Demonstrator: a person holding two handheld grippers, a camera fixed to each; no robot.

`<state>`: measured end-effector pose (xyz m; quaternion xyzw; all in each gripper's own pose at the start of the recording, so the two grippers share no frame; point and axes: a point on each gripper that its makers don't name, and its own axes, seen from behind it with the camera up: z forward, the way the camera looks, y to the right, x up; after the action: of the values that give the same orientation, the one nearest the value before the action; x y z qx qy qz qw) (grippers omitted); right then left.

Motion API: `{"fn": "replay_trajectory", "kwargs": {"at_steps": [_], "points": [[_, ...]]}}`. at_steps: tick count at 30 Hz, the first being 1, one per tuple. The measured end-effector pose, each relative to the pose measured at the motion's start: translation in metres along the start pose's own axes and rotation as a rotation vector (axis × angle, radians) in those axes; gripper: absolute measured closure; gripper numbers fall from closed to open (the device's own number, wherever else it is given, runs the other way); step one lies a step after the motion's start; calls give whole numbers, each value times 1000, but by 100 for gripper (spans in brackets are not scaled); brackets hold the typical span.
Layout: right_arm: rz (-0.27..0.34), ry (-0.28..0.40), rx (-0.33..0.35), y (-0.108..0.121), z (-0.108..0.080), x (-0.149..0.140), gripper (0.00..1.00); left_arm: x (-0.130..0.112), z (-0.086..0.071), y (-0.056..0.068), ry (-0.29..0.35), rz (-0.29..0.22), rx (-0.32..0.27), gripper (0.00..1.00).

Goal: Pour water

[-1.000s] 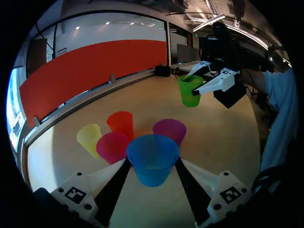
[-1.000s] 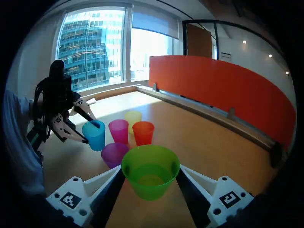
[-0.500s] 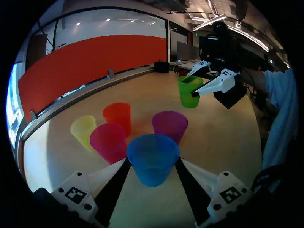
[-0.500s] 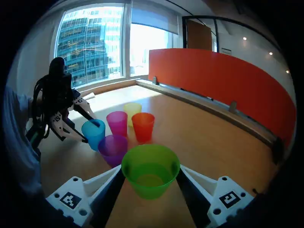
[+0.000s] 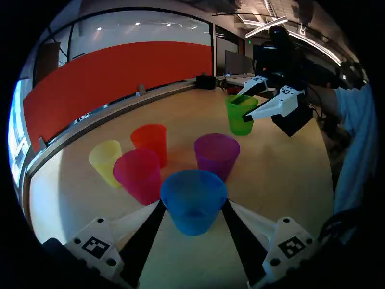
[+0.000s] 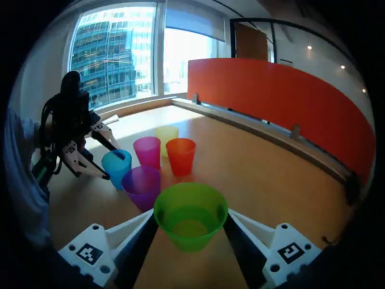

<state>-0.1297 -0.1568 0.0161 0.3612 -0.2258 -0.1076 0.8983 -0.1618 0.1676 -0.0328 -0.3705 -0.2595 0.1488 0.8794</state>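
your left gripper (image 5: 193,212) has both fingers pressed on the blue cup (image 5: 193,200), your right gripper (image 6: 190,222) likewise clamps the green cup (image 6: 190,215) (liquid inside), both held above the wooden table (image 6: 250,173).

Light wood-grain tabletop (image 5: 288,164), smooth, w/ a sunlit patch toward the window side in right gripper view. Four translucent plastic cups stand upright on it, grouped nr the middle: pale yellow plastic cup (image 5: 104,159), orange-red plastic cup (image 5: 150,142) just beside it, pink plastic cup (image 5: 138,176) close by both, purple plastic cup (image 5: 216,154) slightly apart. Long orange partition panel (image 5: 110,82) runs along one tabletop edge.
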Motion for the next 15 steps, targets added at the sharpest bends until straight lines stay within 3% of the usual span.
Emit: {"fn": "replay_trajectory", "kwargs": {"at_steps": [9, 15], "points": [[-2, -14, -2, -1, 5, -9, 10, -8, 1, -1, -16, 6, 4, 15], [0, -22, -1, -3, 7, -14, 10, -16, 0, -5, -45, 15, 26, 9]]}}
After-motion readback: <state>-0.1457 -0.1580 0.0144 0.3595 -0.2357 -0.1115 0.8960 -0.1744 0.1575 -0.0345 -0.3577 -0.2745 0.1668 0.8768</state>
